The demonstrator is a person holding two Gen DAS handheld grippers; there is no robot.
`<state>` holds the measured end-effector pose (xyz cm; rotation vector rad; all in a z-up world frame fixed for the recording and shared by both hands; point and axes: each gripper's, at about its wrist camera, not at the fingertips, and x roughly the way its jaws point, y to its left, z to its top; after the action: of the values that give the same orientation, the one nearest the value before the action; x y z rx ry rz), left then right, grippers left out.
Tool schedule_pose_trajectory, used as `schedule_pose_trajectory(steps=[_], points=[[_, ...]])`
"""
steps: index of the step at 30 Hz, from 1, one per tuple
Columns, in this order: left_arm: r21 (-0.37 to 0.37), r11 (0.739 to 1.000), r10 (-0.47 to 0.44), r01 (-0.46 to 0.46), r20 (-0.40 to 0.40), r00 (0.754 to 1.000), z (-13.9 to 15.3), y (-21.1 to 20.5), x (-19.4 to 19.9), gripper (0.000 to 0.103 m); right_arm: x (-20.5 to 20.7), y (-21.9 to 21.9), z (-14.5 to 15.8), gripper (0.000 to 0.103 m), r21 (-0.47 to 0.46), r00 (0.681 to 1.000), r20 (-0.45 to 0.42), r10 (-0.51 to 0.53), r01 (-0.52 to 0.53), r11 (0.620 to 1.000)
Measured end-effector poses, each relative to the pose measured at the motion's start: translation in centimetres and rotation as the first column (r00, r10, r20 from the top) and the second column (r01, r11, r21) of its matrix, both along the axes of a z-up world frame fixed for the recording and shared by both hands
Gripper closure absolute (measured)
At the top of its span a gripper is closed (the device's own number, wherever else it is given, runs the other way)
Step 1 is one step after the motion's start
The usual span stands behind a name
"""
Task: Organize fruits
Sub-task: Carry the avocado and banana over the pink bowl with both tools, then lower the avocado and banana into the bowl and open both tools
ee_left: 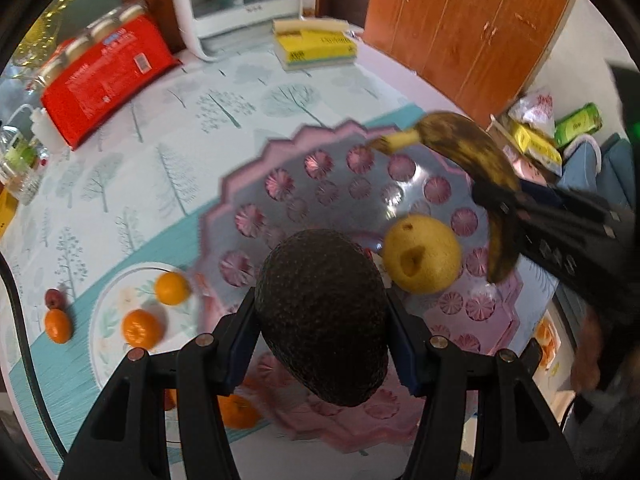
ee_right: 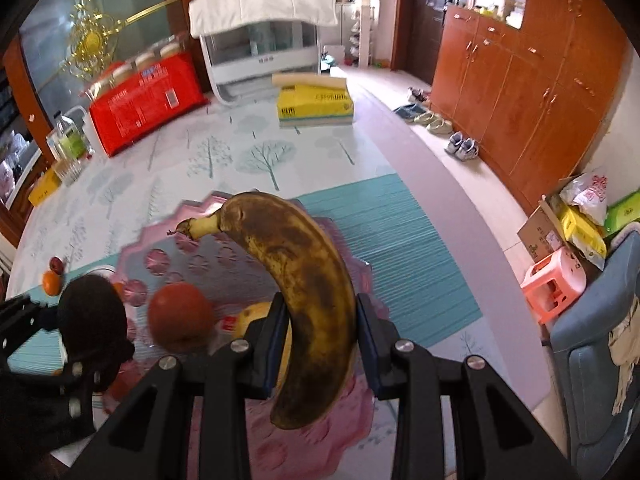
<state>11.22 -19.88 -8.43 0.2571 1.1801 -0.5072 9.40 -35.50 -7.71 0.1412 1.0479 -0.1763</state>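
My left gripper [ee_left: 322,320] is shut on a dark avocado [ee_left: 324,316] and holds it above the near side of a pink scalloped tray [ee_left: 256,184]. My right gripper [ee_right: 320,328] is shut on a brown-spotted banana [ee_right: 304,292] above the same tray [ee_right: 160,240]. The banana [ee_left: 472,172] and right gripper [ee_left: 560,232] show at the right of the left wrist view. A yellow pear [ee_left: 420,254] lies in the tray. A red apple [ee_right: 180,316] lies in it too. The avocado [ee_right: 92,320] shows at the left of the right wrist view.
A white plate [ee_left: 108,320] left of the tray holds two oranges [ee_left: 172,288]. Another orange [ee_left: 58,325] and a small red fruit [ee_left: 54,298] lie on the tablecloth. A red package [ee_left: 104,80], yellow books [ee_left: 316,46], bottles [ee_left: 20,160] and a white appliance [ee_left: 240,4] stand at the far side.
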Motion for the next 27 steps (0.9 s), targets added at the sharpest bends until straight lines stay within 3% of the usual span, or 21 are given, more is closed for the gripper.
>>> schedule_pose_trajectory(steps=[12, 21, 27], points=[[0.013, 0.999, -0.028, 0.03, -0.142, 0.99, -4.1, -2.6, -0.3, 0.046, 3.1, -0.5, -3.3, 0.069, 0.009, 0.992, -0.083, 0.09, -0.09, 0.996], [0.027, 0.998, -0.044, 0.049, -0.156, 0.987, -5.6, -4.4, -0.3, 0.046, 3.6, 0.4, -3.8, 0.068, -0.016, 0.986, -0.102, 0.134, -0.136, 0.991], [0.038, 0.998, -0.048, 0.055, -0.152, 0.987, -5.8, -4.6, -0.3, 0.046, 3.2, 0.4, -3.6, 0.06, -0.015, 0.989, -0.08, 0.128, -0.13, 0.991]])
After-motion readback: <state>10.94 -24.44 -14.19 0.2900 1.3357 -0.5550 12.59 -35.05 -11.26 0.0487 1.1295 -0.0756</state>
